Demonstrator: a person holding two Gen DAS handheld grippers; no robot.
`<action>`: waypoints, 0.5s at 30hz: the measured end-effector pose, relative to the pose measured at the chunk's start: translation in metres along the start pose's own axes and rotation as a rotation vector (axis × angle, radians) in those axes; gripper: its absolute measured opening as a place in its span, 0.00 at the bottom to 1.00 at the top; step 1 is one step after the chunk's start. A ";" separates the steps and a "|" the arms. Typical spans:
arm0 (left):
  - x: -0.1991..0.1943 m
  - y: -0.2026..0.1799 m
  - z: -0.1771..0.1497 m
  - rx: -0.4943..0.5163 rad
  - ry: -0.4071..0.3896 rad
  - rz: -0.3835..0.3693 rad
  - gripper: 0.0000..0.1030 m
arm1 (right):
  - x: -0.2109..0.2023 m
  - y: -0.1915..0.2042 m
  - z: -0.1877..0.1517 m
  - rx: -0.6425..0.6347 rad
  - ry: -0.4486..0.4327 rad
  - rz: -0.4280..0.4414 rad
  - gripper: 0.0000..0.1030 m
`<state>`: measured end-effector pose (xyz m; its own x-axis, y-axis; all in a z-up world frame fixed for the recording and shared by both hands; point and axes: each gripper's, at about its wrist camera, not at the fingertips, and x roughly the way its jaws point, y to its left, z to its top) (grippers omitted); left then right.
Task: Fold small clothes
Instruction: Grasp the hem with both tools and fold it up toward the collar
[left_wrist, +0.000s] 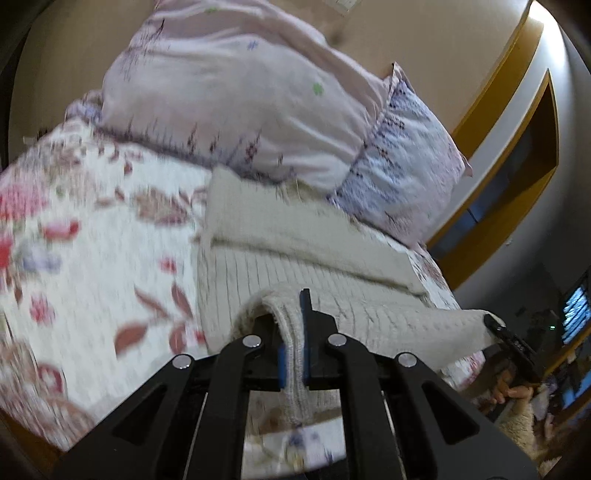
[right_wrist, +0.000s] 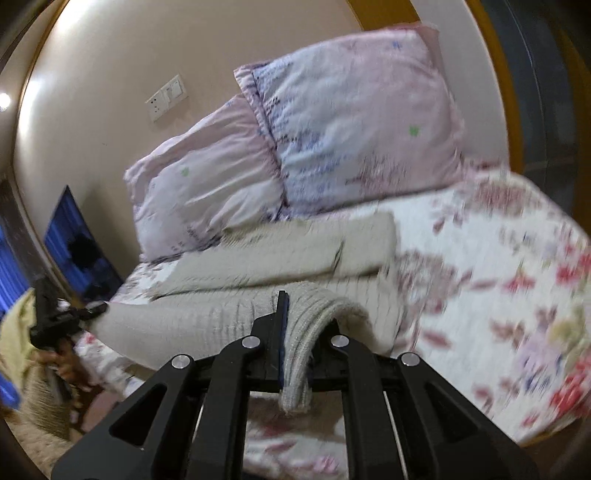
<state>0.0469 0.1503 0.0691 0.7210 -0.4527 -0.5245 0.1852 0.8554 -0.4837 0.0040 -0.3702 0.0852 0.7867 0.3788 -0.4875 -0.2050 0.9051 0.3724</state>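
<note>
While ribbed cream knit sweater (left_wrist: 295, 273) drapes softly, both grippers' fingers (left_wrist: 306, 314) pinch its hem

A white bedspread (right_wrist: 498, 280) with red and pink flowers is covering the bed. Two soft pink pillows (right_wrist: 354, 129) with tiny blue and green marks are leaning against the tan wall (right_wrist: 129, 48), one partly behind the other. A white switch plate (right_wrist: 168, 96) is sitting on that wall. A yellow wooden frame (left_wrist: 517, 122) is curving along beside the bed.
</note>
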 end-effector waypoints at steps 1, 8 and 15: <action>0.002 -0.004 0.009 0.019 -0.017 0.016 0.05 | 0.003 0.003 0.005 -0.018 -0.010 -0.015 0.07; 0.028 -0.027 0.068 0.121 -0.097 0.092 0.05 | 0.036 0.007 0.048 -0.114 -0.056 -0.121 0.07; 0.080 -0.024 0.117 0.089 -0.112 0.144 0.05 | 0.082 0.003 0.088 -0.101 -0.090 -0.135 0.07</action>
<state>0.1784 0.1229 0.1210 0.8135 -0.2970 -0.5000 0.1291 0.9306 -0.3426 0.1195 -0.3535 0.1161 0.8590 0.2375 -0.4536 -0.1475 0.9632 0.2248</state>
